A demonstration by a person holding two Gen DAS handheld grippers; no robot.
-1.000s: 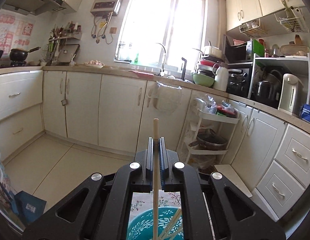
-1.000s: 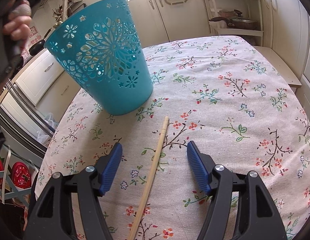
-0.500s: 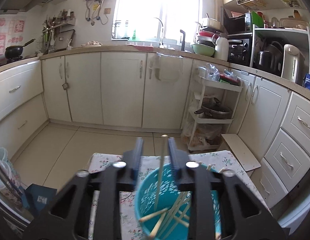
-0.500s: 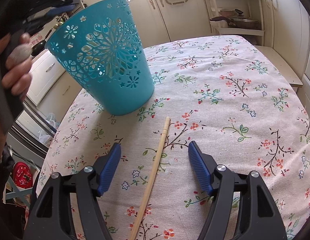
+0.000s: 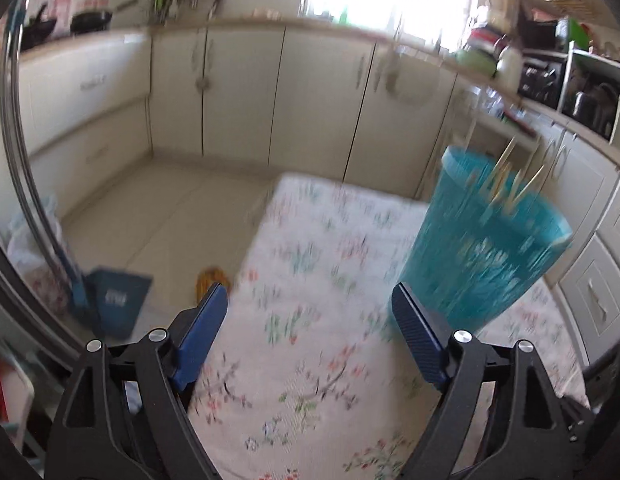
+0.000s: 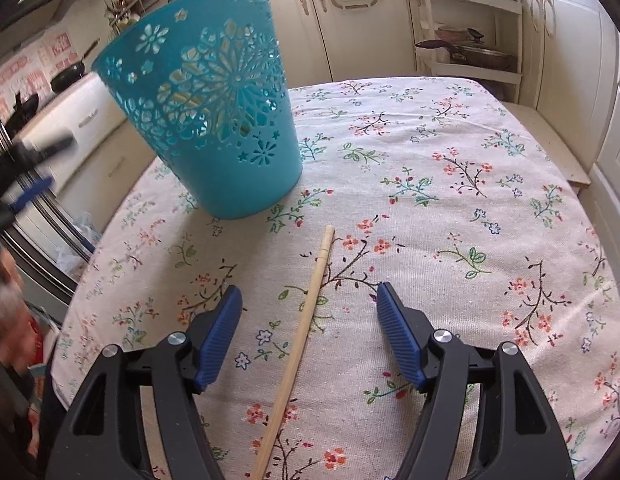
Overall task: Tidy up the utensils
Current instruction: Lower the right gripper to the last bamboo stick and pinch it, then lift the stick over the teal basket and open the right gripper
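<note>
Right wrist view: the right gripper (image 6: 310, 300) hovers low over the floral cloth (image 6: 450, 208), its blue pads spread wide and gripping nothing, and a single chopstick (image 6: 305, 328) lies flat on the cloth in the gap between them, touching neither pad. The chopstick's far end points toward the teal bin (image 6: 217, 120), stopping just short of its base. The bin stands upright on the cloth, its wall pierced with flower cutouts. Left wrist view, which is motion-blurred: the left gripper (image 5: 310, 312) is also released, pads far apart and empty, held above the cloth (image 5: 310, 280) with the bin (image 5: 486, 248) just beyond its right pad. Several chopsticks (image 5: 514, 184) stick up out of the bin's mouth, leaning at different angles.
</note>
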